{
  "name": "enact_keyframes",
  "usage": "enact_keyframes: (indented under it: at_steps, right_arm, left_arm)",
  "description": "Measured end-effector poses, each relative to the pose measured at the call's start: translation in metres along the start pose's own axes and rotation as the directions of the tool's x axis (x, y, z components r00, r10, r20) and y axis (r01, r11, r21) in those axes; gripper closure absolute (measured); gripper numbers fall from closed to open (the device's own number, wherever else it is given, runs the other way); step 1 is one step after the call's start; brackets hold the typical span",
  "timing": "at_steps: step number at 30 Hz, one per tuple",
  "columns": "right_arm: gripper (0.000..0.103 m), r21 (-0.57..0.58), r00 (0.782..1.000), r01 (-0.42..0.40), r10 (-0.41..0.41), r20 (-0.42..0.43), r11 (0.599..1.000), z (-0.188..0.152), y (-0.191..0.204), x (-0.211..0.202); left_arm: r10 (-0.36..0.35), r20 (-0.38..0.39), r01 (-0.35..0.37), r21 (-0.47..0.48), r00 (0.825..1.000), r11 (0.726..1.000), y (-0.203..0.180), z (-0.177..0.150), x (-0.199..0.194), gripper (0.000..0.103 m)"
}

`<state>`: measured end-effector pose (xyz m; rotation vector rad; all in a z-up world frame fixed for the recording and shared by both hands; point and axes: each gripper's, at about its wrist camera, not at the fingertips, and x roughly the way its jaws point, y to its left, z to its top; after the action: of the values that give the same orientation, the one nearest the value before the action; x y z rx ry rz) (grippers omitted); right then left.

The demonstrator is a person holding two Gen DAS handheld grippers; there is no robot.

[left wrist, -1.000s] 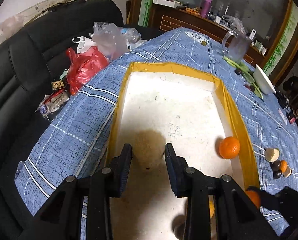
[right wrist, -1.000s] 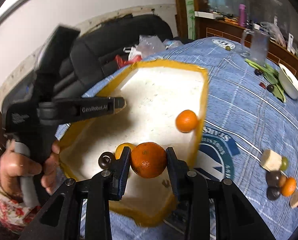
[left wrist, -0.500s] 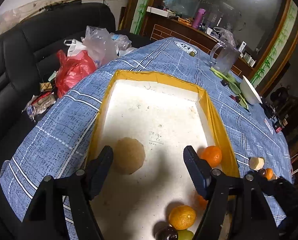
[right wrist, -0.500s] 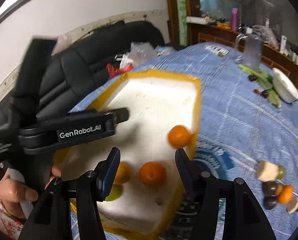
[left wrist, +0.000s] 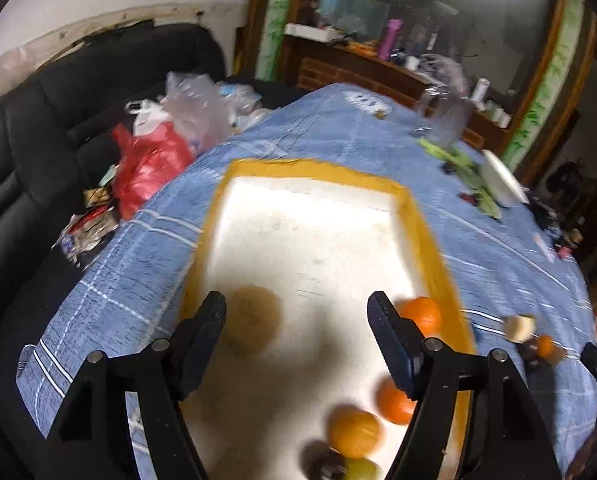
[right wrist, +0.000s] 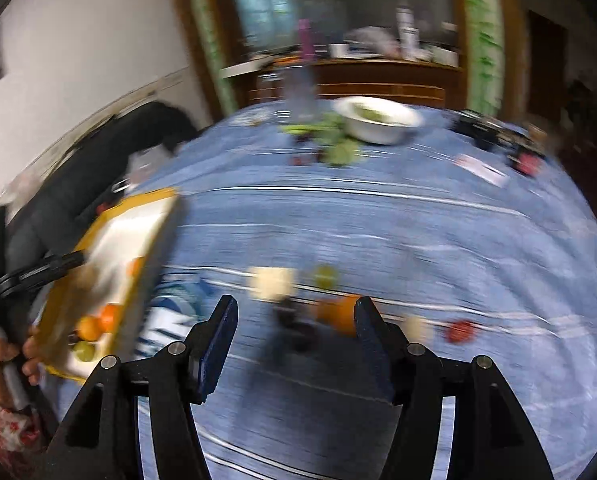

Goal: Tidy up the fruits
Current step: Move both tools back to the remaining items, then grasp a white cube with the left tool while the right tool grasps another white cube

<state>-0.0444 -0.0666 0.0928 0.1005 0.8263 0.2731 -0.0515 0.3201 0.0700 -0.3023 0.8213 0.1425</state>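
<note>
A white tray with a yellow rim (left wrist: pixel 426 224) lies on the blue checked tablecloth. In it lie three oranges (left wrist: pixel 420 314) (left wrist: pixel 394 402) (left wrist: pixel 354 432), a dark fruit (left wrist: pixel 324 462), a green fruit (left wrist: pixel 362 470) and a brownish round fruit (left wrist: pixel 252 322). My left gripper (left wrist: pixel 296 340) is open and empty above the tray's near end. My right gripper (right wrist: pixel 294 340) is open and empty above a blurred cluster on the cloth: an orange (right wrist: pixel 336 314), dark fruits (right wrist: pixel 294 322), a pale chunk (right wrist: pixel 272 282), a green fruit (right wrist: pixel 325 276) and a red one (right wrist: pixel 460 330).
A white bowl (right wrist: pixel 378 122) and green vegetables (right wrist: pixel 330 140) sit at the table's far side, with a glass jug (left wrist: pixel 444 120). Red and clear plastic bags (left wrist: pixel 150 156) lie on the black sofa at left. The tray also shows in the right wrist view (right wrist: pixel 98 232).
The right gripper let its orange go into the tray, opened, and swung right to the loose fruit on the cloth. The left gripper opened, leaving the brownish fruit in the tray, and drew back.
</note>
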Motion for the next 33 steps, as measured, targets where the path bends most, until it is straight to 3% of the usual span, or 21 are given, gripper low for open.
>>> enact_keyframes:
  at_steps: [5,9,14,19,24,26,28,33]
  right_arm:
    - [0.038,0.123,0.997,0.072,-0.071,-0.01,0.99,-0.014,-0.061,-0.016]
    - [0.038,0.171,0.997,0.072,-0.066,-0.039,0.983,-0.032,-0.087,-0.019]
    - [0.038,0.119,0.996,0.069,-0.063,-0.057,0.99,-0.042,-0.087,-0.016]
    - [0.038,0.066,0.997,0.068,-0.065,-0.051,0.995,-0.037,-0.08,-0.005]
    - [0.038,0.049,0.999,0.02,-0.018,-0.049,0.999,-0.032,-0.074,0.007]
    - [0.043,0.03,0.999,0.009,-0.007,-0.049,1.0,-0.029,-0.069,0.013]
    - [0.057,0.008,0.998,0.007,-0.007,-0.06,1.0,-0.026,-0.063,0.022]
    - [0.058,-0.009,0.997,0.011,-0.012,-0.076,1.0,-0.021,-0.056,0.039]
  left_arm:
    - [-0.061,0.026,0.059,0.076,0.998,0.995,-0.042,-0.005,-0.025,0.023]
    - [-0.13,0.001,0.129,0.128,0.991,0.983,-0.084,-0.015,-0.031,0.022]
    - [-0.2,-0.052,0.206,0.155,0.978,0.966,-0.125,-0.028,-0.027,0.022]
    - [-0.194,-0.098,0.209,0.18,0.976,0.961,-0.156,-0.035,-0.013,0.023]
    - [-0.188,-0.132,0.21,0.179,0.973,0.961,-0.173,-0.038,0.004,0.023]
    - [-0.191,-0.149,0.214,0.162,0.97,0.963,-0.179,-0.038,0.015,0.023]
    - [-0.193,-0.172,0.218,0.141,0.966,0.966,-0.182,-0.037,0.026,0.023]
    - [-0.186,-0.225,0.215,0.112,0.957,0.97,-0.193,-0.035,0.057,0.023]
